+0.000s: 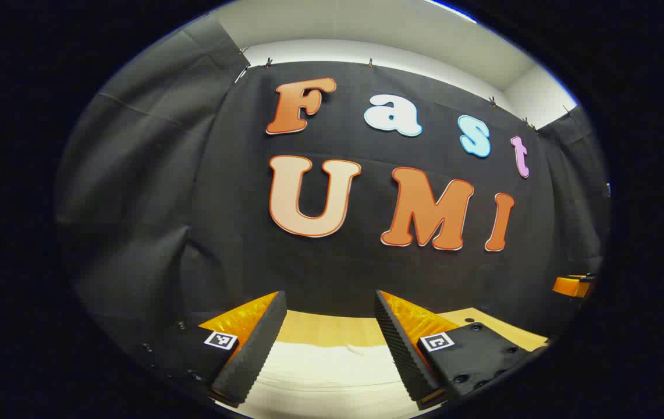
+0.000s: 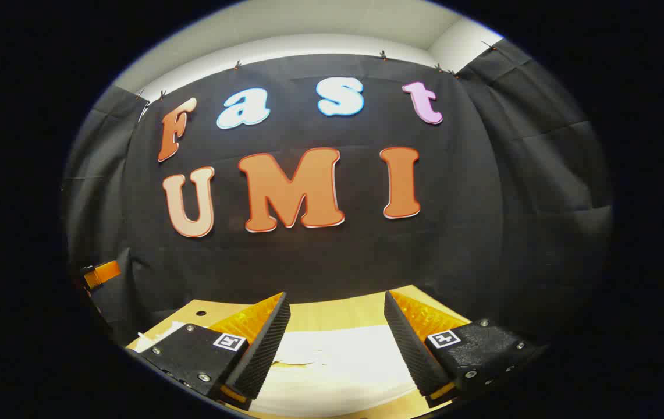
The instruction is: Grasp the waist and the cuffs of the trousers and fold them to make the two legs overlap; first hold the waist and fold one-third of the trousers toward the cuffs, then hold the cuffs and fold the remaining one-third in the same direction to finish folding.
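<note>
Closest to me in the left gripper view are my left tongs (image 1: 330, 343), spread wide with nothing between the fingers (image 1: 253, 349). Through the gap I see the pale trousers (image 1: 332, 372) lying flat on the wooden counter (image 1: 332, 329), below the fingertips and not touched by them. Past the cloth a strip of bare wood runs up to the black cloth wall (image 1: 134, 192). At the far right edge an orange part of my other tongs (image 1: 570, 285) pokes in.

In the right gripper view my right tongs (image 2: 336, 343) are likewise wide open and hold nothing. The trousers (image 2: 349, 361) spread under and between the fingers (image 2: 262, 349), reaching out to the left past the tongs, with a wrinkle near the left finger. The counter (image 2: 332, 311) shows beyond the cloth, then the black wall (image 2: 541, 174). At the far left, an orange piece of the left tongs (image 2: 100, 273) sits near the counter's edge.
</note>
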A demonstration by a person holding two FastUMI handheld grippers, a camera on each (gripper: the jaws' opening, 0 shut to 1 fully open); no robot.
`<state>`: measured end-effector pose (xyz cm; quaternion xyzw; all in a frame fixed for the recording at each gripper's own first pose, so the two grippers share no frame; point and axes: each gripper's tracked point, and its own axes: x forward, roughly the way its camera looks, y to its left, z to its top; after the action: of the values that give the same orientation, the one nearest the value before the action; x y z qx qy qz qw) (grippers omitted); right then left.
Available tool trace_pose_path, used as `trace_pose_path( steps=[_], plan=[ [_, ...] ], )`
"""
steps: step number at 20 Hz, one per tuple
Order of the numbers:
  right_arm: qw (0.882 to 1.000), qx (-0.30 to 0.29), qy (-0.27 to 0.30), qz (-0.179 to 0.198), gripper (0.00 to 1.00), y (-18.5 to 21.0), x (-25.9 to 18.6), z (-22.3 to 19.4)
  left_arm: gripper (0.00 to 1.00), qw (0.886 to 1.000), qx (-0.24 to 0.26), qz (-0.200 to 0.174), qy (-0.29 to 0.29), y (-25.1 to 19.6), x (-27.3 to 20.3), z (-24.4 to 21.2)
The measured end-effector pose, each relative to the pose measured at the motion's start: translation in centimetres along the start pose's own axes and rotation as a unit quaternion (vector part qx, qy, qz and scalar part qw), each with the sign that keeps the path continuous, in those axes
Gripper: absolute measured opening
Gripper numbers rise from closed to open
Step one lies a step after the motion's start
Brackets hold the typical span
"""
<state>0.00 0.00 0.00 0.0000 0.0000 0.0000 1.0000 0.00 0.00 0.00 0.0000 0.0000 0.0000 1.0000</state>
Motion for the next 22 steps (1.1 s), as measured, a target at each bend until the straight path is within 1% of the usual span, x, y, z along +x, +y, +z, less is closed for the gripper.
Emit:
trace_pose_path(
  steps=[1,3,4,5,6,8,9,10,11,12,13,15,17,18,19,22],
  plan=[
    [1.000,0.010,0.008,0.007,0.99,1.0,-0.1,-0.2,0.98,1.000,0.000,-0.001,0.002,1.4,-0.6,0.4],
    [0.999,0.027,0.022,0.013,1.00,2.0,0.2,-0.4,0.98,1.000,-0.005,-0.001,0.008,3.2,-1.6,0.4],
    [0.999,0.032,0.026,0.013,0.98,2.2,0.4,-0.6,0.98,1.000,-0.005,0.002,0.013,4.2,-1.8,0.0],
    [0.999,0.036,0.030,0.012,0.98,2.4,0.5,-0.8,0.98,1.000,-0.001,0.004,0.020,4.8,-2.0,-0.2],
    [0.998,0.040,0.036,0.015,0.98,2.8,0.4,-1.2,0.94,1.000,0.001,0.004,0.025,5.2,-2.2,-0.6],
    [0.997,0.046,0.051,0.017,0.97,3.1,0.4,-2.0,0.94,1.000,-0.007,-0.006,0.028,5.2,-2.2,-0.7],
    [0.997,0.044,0.057,0.017,0.98,3.2,0.4,-2.2,0.98,0.999,-0.010,-0.006,0.030,5.2,-2.0,-0.7],
    [0.997,0.041,0.061,0.016,0.98,3.2,0.4,-2.4,0.94,0.999,-0.012,-0.004,0.035,5.5,-1.9,-1.1],
    [0.997,0.036,0.066,0.013,0.98,3.1,0.3,-2.7,0.98,0.999,-0.012,-0.005,0.035,5.6,-1.8,-1.1],
    [0.997,0.031,0.070,0.010,1.00,2.8,0.1,-3.0,0.94,0.999,-0.013,-0.008,0.035,5.2,-1.5,-1.1],
    [0.997,0.027,0.071,0.005,0.98,2.5,0.1,-3.1,0.98,0.999,-0.013,-0.008,0.037,5.1,-1.2,-1.2],
    [0.997,0.025,0.076,-0.004,0.98,2.0,0.0,-3.4,0.98,0.999,-0.014,-0.011,0.045,4.9,-0.9,-1.8],
    [0.996,0.034,0.088,-0.005,0.98,1.5,0.1,-4.1,0.98,0.999,-0.012,-0.010,0.051,4.7,-0.6,-2.3],
    [0.995,0.038,0.096,-0.004,0.98,1.2,0.1,-4.6,1.00,0.998,-0.012,-0.008,0.054,4.7,-0.4,-2.6],
    [0.994,0.041,0.102,-0.003,0.98,0.9,0.3,-4.9,0.98,0.998,-0.013,-0.006,0.055,4.4,-0.1,-2.6],
    [0.991,0.063,0.120,-0.004,0.98,-0.8,1.4,-5.8,0.98,0.998,-0.019,0.001,0.056,3.4,1.0,-2.6]
  ],
)
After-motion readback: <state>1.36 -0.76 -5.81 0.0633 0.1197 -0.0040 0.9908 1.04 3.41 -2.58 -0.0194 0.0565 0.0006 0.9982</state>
